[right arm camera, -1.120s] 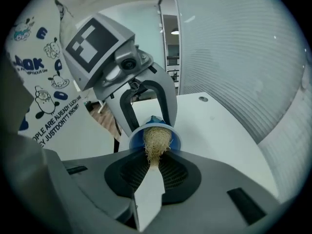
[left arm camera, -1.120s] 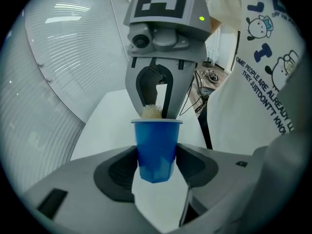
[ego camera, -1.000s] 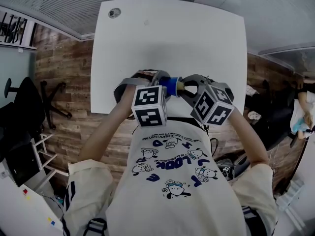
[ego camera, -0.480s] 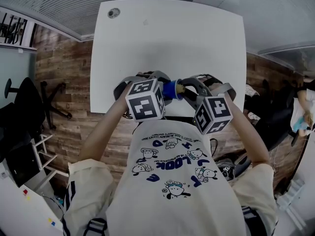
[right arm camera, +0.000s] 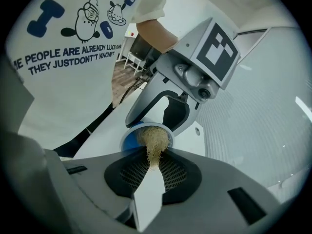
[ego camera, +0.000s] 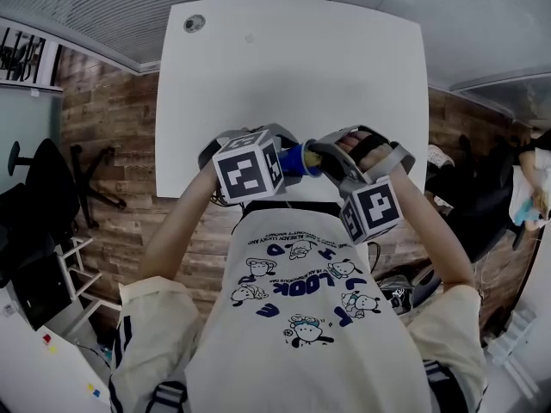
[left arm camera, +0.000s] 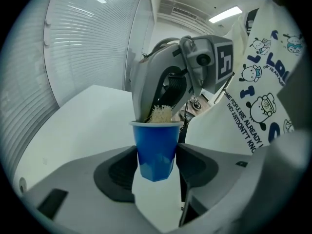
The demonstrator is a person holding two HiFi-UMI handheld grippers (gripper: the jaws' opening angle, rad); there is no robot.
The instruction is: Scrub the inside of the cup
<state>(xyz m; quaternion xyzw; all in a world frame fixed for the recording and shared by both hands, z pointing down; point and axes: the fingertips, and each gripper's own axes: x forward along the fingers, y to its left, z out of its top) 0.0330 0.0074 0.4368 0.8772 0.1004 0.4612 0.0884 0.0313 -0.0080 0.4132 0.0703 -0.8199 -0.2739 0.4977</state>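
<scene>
My left gripper (left arm camera: pixel 156 168) is shut on a small blue cup (left arm camera: pixel 156 147), one pad on each side of its wall. A tan fibrous scrubber (left arm camera: pixel 161 114) fills the cup's mouth. My right gripper (right arm camera: pixel 153 168) is shut on the tail of that scrubber (right arm camera: pixel 154 141), which is pushed into the cup's blue rim (right arm camera: pixel 127 140). In the head view the cup (ego camera: pixel 295 159) lies sideways between the two grippers, over the near edge of the white table (ego camera: pixel 293 67). Its inside is hidden by the scrubber.
A round grommet (ego camera: pixel 195 23) sits in the table's far left corner. A black office chair (ego camera: pixel 52 188) stands on the wooden floor at the left, with shelving beside it. Another person (ego camera: pixel 529 188) is at the right edge.
Both grippers have rolled around the cup. The left marker cube rose and tilted, and the right cube swung down so the back of the hand shows. Cup and scrubber stay gripped.
</scene>
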